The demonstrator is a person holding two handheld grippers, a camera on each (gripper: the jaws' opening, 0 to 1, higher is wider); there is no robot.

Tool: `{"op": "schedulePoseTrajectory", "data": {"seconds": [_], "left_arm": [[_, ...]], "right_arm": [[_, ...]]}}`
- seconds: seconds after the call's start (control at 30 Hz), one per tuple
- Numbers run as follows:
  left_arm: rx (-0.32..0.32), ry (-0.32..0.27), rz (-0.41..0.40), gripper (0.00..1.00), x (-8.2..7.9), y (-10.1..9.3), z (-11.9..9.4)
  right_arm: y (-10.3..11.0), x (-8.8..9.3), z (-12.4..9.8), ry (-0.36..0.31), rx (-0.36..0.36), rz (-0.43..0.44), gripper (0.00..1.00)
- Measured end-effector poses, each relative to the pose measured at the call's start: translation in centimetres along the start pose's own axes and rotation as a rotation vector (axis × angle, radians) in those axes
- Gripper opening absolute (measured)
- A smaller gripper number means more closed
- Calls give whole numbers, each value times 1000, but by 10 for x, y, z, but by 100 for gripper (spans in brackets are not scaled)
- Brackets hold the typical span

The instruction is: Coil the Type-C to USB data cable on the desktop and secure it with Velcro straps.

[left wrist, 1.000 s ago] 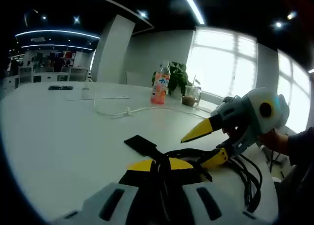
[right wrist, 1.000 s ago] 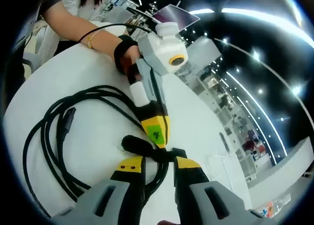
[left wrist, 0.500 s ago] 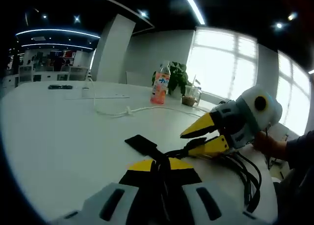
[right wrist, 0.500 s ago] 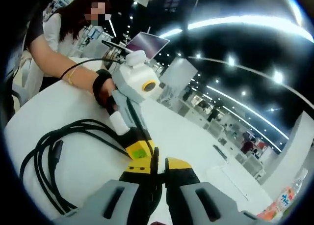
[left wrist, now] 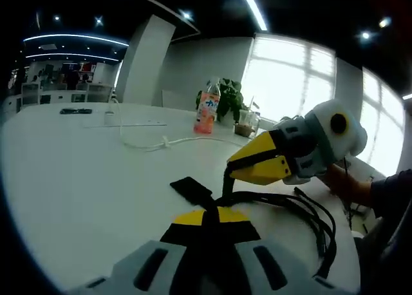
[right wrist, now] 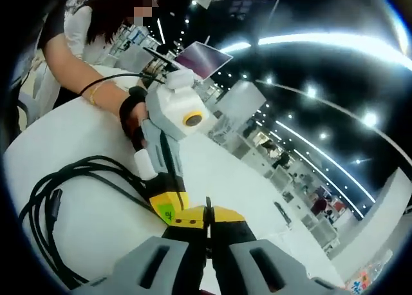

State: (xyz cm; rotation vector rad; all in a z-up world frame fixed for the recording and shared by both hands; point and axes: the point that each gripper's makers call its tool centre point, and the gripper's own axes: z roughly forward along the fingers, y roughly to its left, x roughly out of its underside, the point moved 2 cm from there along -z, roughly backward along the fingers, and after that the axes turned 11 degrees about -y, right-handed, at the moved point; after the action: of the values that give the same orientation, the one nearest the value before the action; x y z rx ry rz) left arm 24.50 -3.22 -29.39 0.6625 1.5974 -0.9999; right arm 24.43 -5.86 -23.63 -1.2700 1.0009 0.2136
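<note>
Clamping cable [left wrist: 302,208] — both grippers [left wrist: 207,216] [right wrist: 205,214] closed.

1. Big open office, and the white table [left wrist: 71,172] takes up most of the left gripper view, stretching off toward 10 o'clock.
2. Bright windows [left wrist: 293,82] run along the far wall from 1 to 3 o'clock, really washed out.
3. A thick white pillar [left wrist: 143,63] stands at 11 o'clock, with desks behind it at 9.
4. Dark ceiling with strip lights [left wrist: 251,8] at 12 and small spotlights.
5. In the right gripper view, curved ceiling light strips [right wrist: 322,40] sweep from 12 to 3 o'clock, over rows of desks [right wrist: 290,205] at 3.
</note>
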Motion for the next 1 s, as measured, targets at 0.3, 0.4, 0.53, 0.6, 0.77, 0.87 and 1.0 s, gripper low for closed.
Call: {"op": "schedulePoseTrajectory", "data": {"seconds": [0.3,0.4,0.53,0.6,0.77,0.87,1.0], "left_arm": [[7,2,6,4,0,0,0],[7,2,4,4,0,0,0],[9,3,2,4,-1,0,0],[10,4,0,4,-1,0,0],[11,6,-4,4,0,0,0],[10,5,-3,4,0,0,0],[9,4,-5,4,0,0,1]], "right_arm": [[-14,24,7,27,29,66,1],[-13,45,10,85,19,77,1],[-7,63,14,112,-4,126,2],[-4,63,14,113,-19,119,2],[1,67,16,138,-72,201,1],[-1,71,15,141,-64,300,1],[-4,72,16,119,-68,242,3]]}}
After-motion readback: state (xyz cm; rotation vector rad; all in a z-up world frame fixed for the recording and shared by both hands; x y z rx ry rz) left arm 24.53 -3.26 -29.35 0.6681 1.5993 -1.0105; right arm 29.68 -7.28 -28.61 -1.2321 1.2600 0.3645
